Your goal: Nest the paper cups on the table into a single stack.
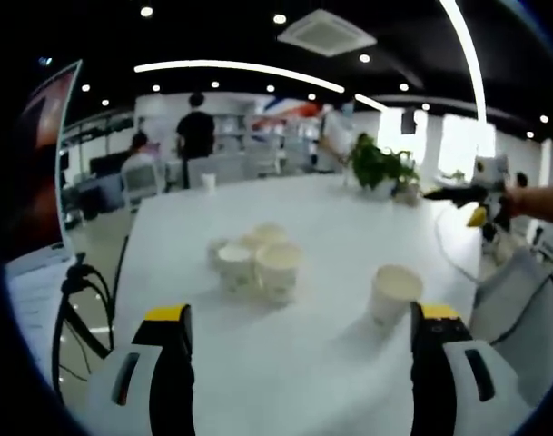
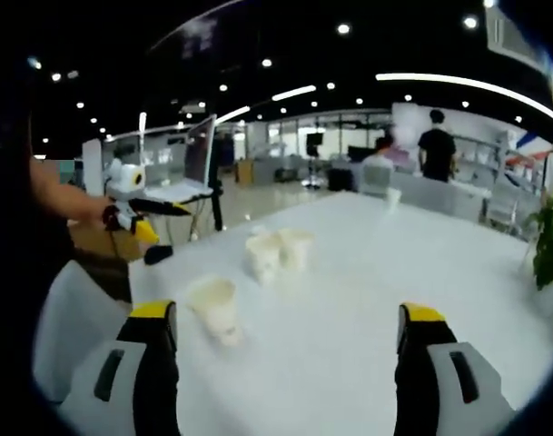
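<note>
A white counter carries a tight cluster of paper cups near its middle, with one single cup standing apart, nearer the person. Both tools hover above the near edge, empty: the left hand-held gripper has its jaws spread wide, and so does the right hand-held gripper, likely readied to reach for cups. Stacking has apparently not begun.
</note>
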The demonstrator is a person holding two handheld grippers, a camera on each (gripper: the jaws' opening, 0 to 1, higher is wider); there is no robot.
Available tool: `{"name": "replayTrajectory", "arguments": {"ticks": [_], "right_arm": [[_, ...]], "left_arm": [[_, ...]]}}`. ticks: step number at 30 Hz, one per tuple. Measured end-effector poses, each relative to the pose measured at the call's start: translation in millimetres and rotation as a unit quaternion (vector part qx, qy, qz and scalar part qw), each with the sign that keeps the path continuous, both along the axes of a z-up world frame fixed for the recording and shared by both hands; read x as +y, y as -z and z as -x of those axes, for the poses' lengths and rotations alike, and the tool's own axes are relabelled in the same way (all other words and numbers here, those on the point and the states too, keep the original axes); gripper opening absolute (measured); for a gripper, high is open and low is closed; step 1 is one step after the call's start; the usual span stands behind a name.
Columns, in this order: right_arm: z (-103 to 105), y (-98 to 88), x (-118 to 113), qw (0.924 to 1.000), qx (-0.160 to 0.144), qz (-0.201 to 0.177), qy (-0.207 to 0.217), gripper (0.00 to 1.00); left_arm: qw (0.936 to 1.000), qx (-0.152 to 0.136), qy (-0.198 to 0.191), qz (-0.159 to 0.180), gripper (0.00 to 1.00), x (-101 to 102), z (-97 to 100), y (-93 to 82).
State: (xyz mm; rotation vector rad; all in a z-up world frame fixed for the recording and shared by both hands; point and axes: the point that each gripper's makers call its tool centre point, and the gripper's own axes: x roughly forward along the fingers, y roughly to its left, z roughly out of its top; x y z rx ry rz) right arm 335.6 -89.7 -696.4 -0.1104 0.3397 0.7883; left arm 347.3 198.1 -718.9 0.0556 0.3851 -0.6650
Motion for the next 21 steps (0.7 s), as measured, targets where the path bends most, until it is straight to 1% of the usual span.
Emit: {"name": "replayTrajectory", "arguments": {"ticks": [2, 5, 8, 11, 13, 16, 21], "right_arm": [[2.5, 0.2, 2.3, 1.0, 0.004, -0.005, -0.001, 1.0], [4.0, 3.4, 1.0, 1.0, 0.005, -0.002, 0.0, 1.0], [5.2, 4.3, 0.5, 1.0, 0.006, -0.006, 0.001, 1.0], [7.6, 7.3, 0.9, 0.9999, 0.011, -0.006, 0.002, 1.0], [8.2, 9.5, 1.0, 0.9999, 0.012, -0.006, 0.003, 1.0], [7.3, 11.2, 2.1, 0.9999, 0.015, -0.007, 0.002, 1.0], [2.3, 7.9, 5.9, 0.9999, 0.012, -0.012, 0.002, 1.0]], "left_arm": [[1.0, 0.001, 0.003, -0.001, 0.98, -3.0, -0.3, 2.7], [0.9999, 0.001, 0.005, -0.011, 0.98, -4.7, -1.7, 6.3], [0.9998, -0.006, 0.001, -0.017, 0.98, -6.5, -5.5, 10.8], [0.9999, -0.003, 0.005, -0.012, 0.98, -9.9, -8.7, 15.0], [0.9999, -0.006, 0.005, -0.013, 0.98, -12.8, -11.4, 17.4], [0.9999, 0.003, 0.011, -0.012, 0.98, -17.5, -14.5, 24.8], [0.9999, 0.009, 0.006, -0.006, 0.98, -22.1, -24.2, 31.2]]}}
